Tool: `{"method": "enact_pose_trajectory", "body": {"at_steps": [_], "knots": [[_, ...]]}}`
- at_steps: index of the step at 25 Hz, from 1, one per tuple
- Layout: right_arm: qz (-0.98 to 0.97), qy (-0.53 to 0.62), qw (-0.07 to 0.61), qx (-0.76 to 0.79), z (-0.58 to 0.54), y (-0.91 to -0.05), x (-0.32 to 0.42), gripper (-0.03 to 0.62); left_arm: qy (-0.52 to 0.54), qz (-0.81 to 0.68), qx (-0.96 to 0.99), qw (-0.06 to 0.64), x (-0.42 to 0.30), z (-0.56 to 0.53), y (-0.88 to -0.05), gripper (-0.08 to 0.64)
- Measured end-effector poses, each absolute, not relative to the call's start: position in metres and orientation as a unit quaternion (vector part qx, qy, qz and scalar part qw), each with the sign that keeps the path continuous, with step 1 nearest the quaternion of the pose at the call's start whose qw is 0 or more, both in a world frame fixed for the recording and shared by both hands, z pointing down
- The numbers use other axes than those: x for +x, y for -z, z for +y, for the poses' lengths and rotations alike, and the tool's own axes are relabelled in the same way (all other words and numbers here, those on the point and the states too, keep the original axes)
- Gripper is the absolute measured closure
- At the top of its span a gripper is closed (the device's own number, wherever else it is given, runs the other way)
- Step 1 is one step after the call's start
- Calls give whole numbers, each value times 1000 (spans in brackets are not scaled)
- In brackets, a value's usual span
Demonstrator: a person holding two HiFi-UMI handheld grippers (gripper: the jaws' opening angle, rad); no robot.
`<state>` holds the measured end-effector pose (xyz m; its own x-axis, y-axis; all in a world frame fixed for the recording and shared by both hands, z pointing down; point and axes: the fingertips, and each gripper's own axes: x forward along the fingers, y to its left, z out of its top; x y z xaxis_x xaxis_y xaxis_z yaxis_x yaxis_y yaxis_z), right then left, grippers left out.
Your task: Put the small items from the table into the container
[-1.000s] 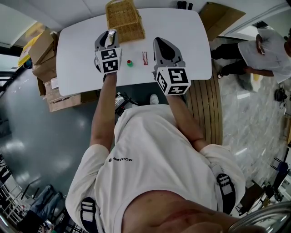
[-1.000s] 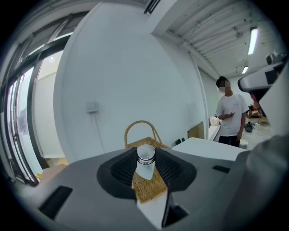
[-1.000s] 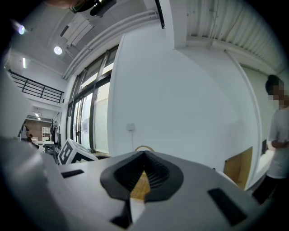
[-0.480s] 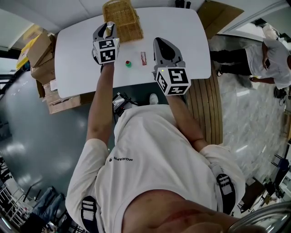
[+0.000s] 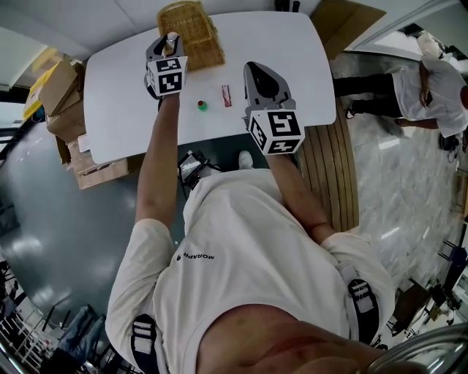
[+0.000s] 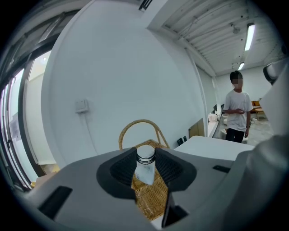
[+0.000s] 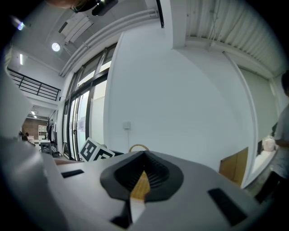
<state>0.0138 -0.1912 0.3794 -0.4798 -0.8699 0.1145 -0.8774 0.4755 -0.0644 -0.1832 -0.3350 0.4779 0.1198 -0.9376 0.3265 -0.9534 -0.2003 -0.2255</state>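
A wicker basket [image 5: 190, 33] with a hoop handle stands at the far edge of the white table [image 5: 285, 44]. My left gripper [image 5: 170, 45] hovers at the basket's near left rim, shut on a small white bottle [image 6: 145, 164] with a silver-banded cap. The left gripper view shows the basket [image 6: 151, 200] just beyond and below the bottle. A small green and red item [image 5: 201, 106] and a red and white packet [image 5: 226, 95] lie on the table between the grippers. My right gripper [image 5: 257, 73] hangs over the table to their right, shut, with nothing held.
Cardboard boxes [image 5: 62, 80] are stacked on the floor left of the table. A brown board [image 5: 344, 22] leans at the far right corner. A person [image 5: 431, 80] stands to the right on the tiled floor, and a person [image 6: 235, 108] shows in the left gripper view.
My left gripper has carried the bottle away from me, up to the basket's near rim. The right gripper has stayed where it was.
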Motion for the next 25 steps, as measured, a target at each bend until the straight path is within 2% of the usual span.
{"method": "enact_pose_trajectory", "body": {"at_steps": [14,18,21,25], "knots": [[-859,-56,35,508,-187,-380,17,580,-178,-632,755,-3,-175,-331,-451,434],[-861,-57,32,504,-184,-379,14,580,-157,-642,750,-5,-173,-312,-437,479],[-864,-56,29,499,-181,-377,9,580,-147,-646,749,-12,-171,-298,-425,555],[-869,-56,25,492,-181,-374,2,580,-135,-648,750,-18,-167,-282,-411,555]]}}
